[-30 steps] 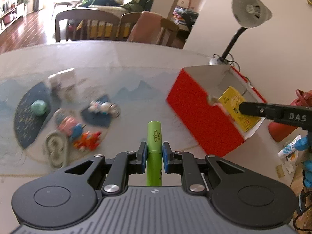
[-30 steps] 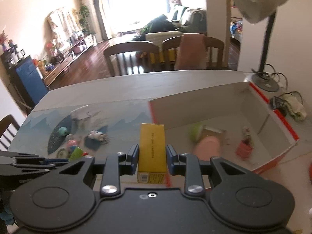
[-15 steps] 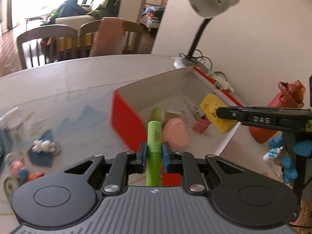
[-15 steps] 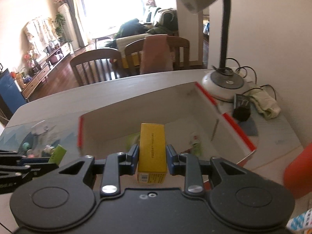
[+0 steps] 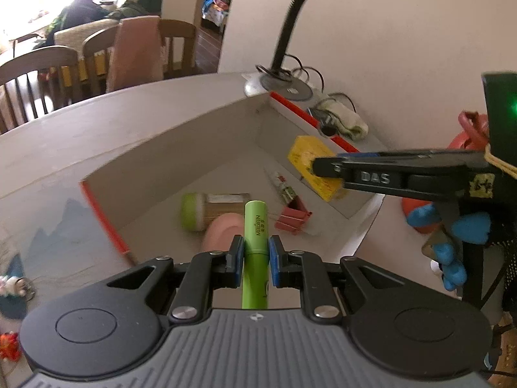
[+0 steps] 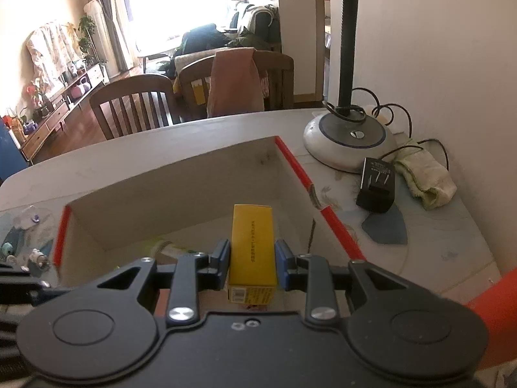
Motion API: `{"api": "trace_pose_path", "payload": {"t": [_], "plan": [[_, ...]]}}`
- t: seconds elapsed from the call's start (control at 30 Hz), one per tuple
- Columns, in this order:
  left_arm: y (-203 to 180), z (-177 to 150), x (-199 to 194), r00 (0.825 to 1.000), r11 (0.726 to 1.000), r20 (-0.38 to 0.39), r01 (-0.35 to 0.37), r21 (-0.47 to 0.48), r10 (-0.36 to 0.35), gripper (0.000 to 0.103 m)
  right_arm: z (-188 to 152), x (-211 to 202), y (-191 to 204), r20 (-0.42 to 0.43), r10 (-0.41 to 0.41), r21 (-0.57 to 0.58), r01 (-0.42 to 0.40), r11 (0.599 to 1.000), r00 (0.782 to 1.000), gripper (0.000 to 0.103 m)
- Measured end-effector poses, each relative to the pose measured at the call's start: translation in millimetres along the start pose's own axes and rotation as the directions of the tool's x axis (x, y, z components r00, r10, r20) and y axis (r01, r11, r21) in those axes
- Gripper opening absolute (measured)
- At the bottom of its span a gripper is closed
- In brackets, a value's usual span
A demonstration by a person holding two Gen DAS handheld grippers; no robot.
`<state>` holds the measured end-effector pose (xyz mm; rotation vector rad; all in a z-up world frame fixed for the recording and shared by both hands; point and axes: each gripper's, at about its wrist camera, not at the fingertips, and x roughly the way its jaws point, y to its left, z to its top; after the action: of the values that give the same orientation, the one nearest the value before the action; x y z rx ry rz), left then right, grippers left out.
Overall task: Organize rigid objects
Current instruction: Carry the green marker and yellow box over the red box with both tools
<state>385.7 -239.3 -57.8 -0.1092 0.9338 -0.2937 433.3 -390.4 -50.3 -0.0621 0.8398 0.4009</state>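
My left gripper (image 5: 253, 252) is shut on a green tube (image 5: 255, 226) and holds it over the open red-sided box (image 5: 106, 226). My right gripper (image 6: 252, 255) is shut on a yellow carton (image 6: 252, 239) and holds it over the same box (image 6: 300, 168); the carton (image 5: 307, 158) and the right gripper's fingers (image 5: 355, 171) also show in the left wrist view. Inside the box lie a green-capped jar (image 5: 200, 210), a pink heart-shaped thing (image 5: 223, 229), a red clip (image 5: 292, 218) and a small tube (image 5: 284, 187).
A desk lamp base (image 6: 350, 137), a black plug adapter (image 6: 376, 184) and a folded cloth (image 6: 426, 174) sit right of the box near the wall. A red bottle (image 5: 465, 135) stands at the right. Small toys (image 5: 13, 286) lie on the mat at the left. Chairs stand behind the table.
Both grippers have moved right and forward over the box, each holding its object. The box now fills the middle of both views; the toys have slid off to the left.
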Motion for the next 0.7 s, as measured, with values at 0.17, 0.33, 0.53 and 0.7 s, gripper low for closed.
{"api": "trace_pose_path", "payload": {"t": [0.17,0.33,0.53,0.7], "plan": [[-13,8,29,0.999,1.0,-0.048,-0.003,0.016,0.004,0.016,5,18,-6,-0.027,0.017,0.0,-0.017,1.0,1.0,0.028],[-22,11,54,0.995,1.0,-0.098,-0.002,0.02,0.004,0.016,11,35,-4,-0.057,0.04,-0.029,-0.041,0.999,0.998,0.028],[-24,17,82,0.986,1.0,-0.166,-0.017,0.007,0.018,0.016,14,54,1,-0.105,0.042,-0.055,-0.048,0.997,0.994,0.028],[-26,21,101,0.974,1.0,-0.228,-0.018,-0.002,0.017,0.016,14,62,0,-0.136,0.052,-0.051,-0.059,0.997,0.989,0.028]]}}
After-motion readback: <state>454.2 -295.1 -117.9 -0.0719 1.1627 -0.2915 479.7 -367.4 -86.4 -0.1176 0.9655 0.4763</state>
